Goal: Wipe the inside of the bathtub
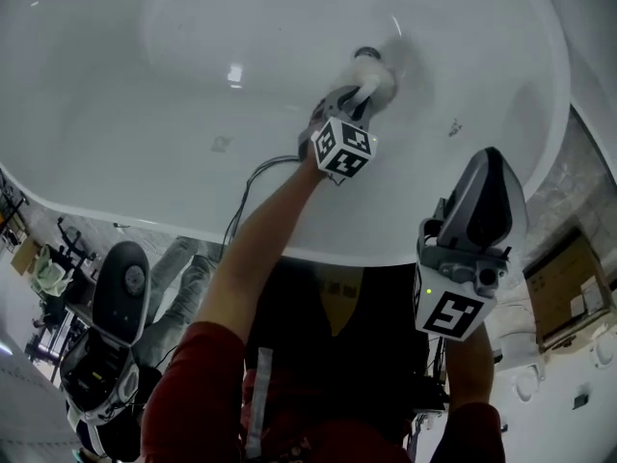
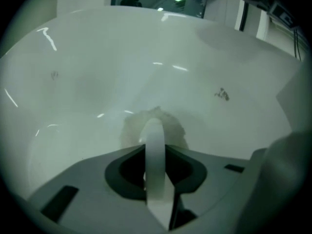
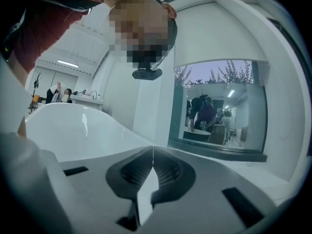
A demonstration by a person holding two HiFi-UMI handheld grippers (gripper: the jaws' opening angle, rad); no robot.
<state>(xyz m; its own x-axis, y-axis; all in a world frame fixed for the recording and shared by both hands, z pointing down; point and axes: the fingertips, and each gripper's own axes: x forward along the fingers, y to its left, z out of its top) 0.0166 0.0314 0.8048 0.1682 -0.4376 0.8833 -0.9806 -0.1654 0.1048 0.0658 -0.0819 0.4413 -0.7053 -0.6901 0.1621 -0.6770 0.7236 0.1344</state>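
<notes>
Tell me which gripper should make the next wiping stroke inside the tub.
Left. The left gripper is down in the bathtub, shut on the white cloth pressed to its floor. The right gripper is shut on nothing, held up near the rim, facing the room.

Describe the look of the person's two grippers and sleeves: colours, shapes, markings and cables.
Both the left gripper and right gripper have grey moulded bodies, darker around the jaws. Each carries a white cube printed with black square markers. A thin black cable runs from the left one. The sleeves are red.
</notes>
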